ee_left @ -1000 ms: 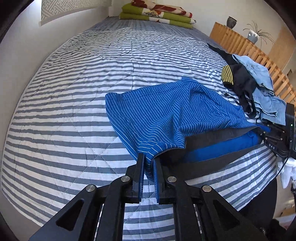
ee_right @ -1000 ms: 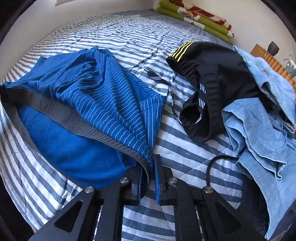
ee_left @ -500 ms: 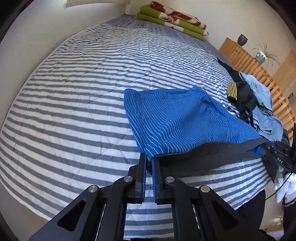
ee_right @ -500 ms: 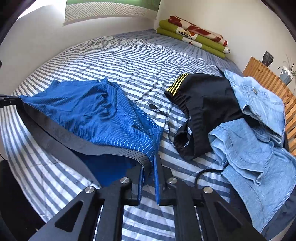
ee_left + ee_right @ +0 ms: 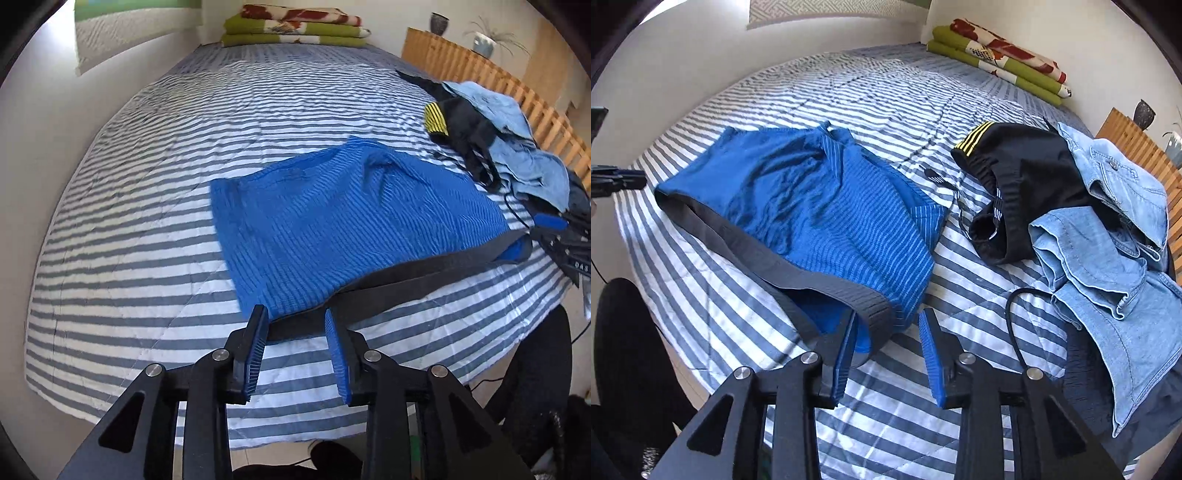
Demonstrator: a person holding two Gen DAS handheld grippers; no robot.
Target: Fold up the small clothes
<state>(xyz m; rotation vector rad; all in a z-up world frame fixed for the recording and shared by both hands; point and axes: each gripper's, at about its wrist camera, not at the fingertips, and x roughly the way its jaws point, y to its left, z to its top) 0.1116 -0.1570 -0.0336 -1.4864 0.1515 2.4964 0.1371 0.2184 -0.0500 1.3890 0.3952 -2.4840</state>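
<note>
Both wrist cameras are looking forward along their own fingers, low and close over the striped bed (image 5: pixel 155 229). Each is facing the bed's far end, the left from the near-left corner, the right from the near-right. Both are sharing the blue shorts (image 5: pixel 343 221) (image 5: pixel 820 214).

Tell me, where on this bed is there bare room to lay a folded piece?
The bedspread is bare between the blue shorts and the folded blankets, and left of the shorts toward the wall. A narrower bare strip runs along the near edge. It is crowded on the right, where black shorts and denim clothes pile up.
</note>
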